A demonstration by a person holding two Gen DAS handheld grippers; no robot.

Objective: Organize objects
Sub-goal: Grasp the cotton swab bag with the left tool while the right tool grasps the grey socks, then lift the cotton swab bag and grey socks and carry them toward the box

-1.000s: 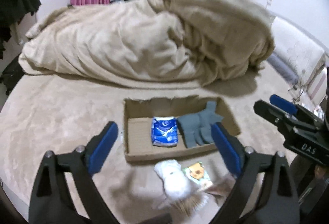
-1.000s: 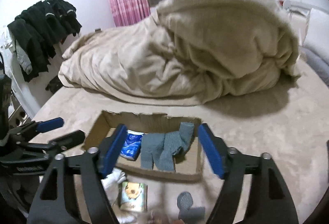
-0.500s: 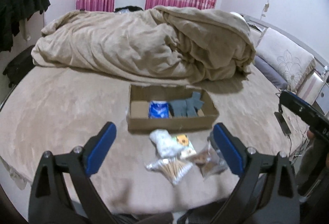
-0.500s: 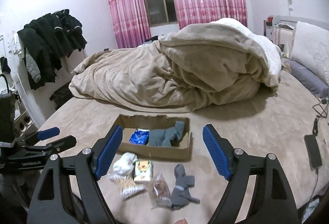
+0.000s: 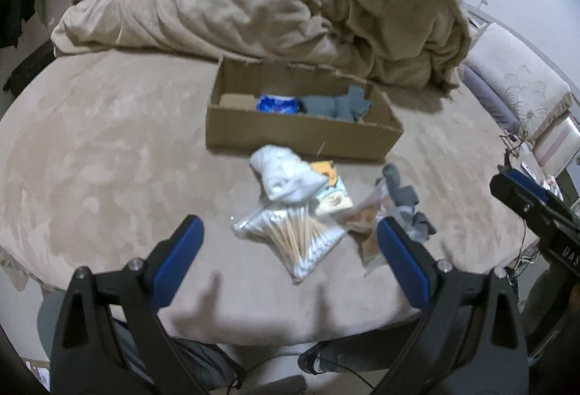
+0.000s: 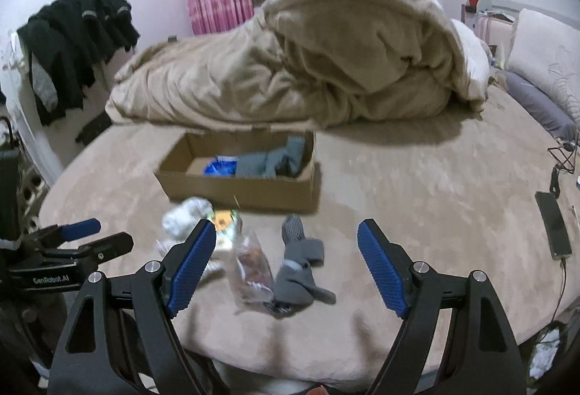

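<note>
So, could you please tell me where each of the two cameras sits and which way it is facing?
Left wrist: sits on the left hand-held gripper, looks forward over the bed at the cotton swab bag and cardboard box; its own open fingers show, and the right hand-held gripper at the right edge.
Right wrist: sits on the right hand-held gripper, looks forward at the grey sock and the box; its own open fingers show, the left one at the left edge.
Shared: box, loose items, beige blanket.
</note>
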